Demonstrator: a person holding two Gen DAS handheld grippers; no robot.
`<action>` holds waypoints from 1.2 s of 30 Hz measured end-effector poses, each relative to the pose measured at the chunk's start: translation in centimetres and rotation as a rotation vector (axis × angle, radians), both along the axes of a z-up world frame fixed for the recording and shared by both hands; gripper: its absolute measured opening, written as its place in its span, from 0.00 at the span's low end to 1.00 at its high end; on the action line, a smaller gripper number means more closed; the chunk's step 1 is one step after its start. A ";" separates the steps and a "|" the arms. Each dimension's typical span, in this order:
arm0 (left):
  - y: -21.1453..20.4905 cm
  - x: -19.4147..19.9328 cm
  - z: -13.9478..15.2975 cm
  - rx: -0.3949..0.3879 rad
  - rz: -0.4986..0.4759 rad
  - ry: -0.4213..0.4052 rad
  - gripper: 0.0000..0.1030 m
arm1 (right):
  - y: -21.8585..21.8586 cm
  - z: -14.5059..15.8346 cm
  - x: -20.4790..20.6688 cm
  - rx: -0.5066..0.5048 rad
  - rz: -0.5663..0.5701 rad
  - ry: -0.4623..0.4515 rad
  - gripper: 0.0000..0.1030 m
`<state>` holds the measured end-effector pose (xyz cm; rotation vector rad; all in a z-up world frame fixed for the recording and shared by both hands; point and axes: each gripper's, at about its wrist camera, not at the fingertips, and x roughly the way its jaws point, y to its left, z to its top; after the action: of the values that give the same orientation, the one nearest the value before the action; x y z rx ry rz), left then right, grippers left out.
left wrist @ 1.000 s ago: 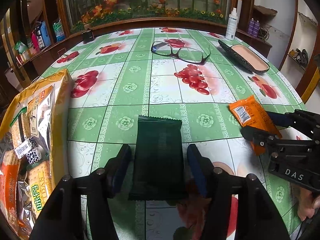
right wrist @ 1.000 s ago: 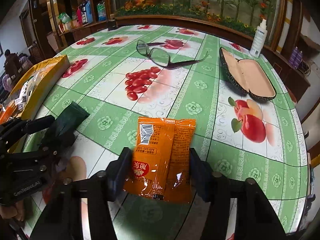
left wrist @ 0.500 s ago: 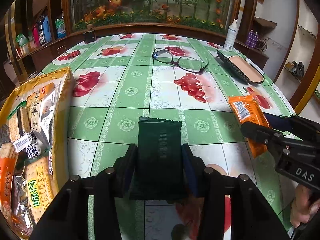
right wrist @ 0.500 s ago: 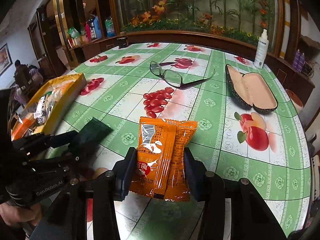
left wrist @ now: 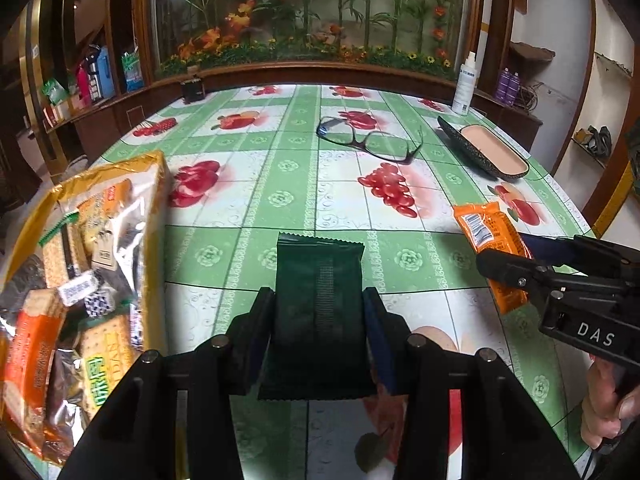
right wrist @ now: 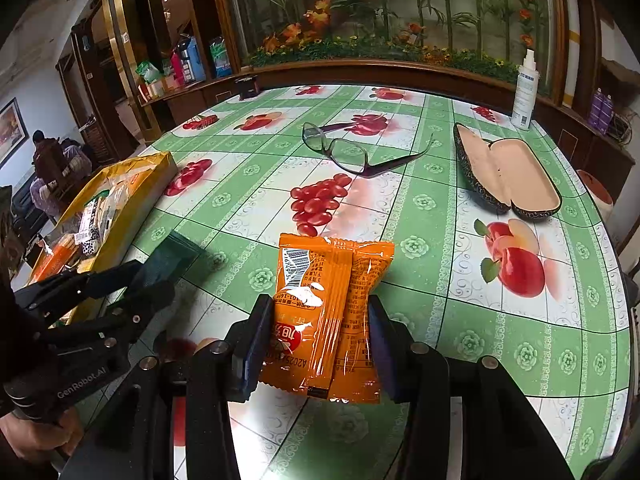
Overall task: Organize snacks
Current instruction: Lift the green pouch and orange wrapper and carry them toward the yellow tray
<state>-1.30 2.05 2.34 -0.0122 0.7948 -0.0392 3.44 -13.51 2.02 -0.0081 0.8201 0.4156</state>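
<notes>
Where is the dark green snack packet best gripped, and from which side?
Across its two long edges near the lower half, coming from its near short end along its length. The dark green packet is flat and narrow, so the left gripper spans its width, as its fingers do now.

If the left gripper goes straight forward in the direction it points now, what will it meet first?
Most likely only the tablecloth. The left gripper is shut on the dark green packet and points down at bare cloth. The glasses lie further along that line, but depth is hard to judge.
</notes>
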 end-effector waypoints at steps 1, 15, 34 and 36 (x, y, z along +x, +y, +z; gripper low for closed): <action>0.0 -0.1 0.1 0.005 0.002 -0.005 0.42 | 0.0 0.0 0.0 0.001 0.001 0.001 0.48; 0.4 -1.0 1.7 0.032 0.013 -0.058 0.42 | 0.3 -0.4 0.2 0.021 0.000 0.018 0.48; 1.9 -1.8 2.9 0.009 0.040 -0.092 0.42 | 2.2 0.3 -0.9 0.080 0.034 0.023 0.48; 2.2 -1.9 3.1 0.007 0.048 -0.099 0.42 | 2.6 0.4 -1.1 0.088 0.042 0.023 0.48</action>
<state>-3.20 4.21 5.44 -0.0229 0.6954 0.0080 2.32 -10.89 2.40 0.0616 0.8247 0.4921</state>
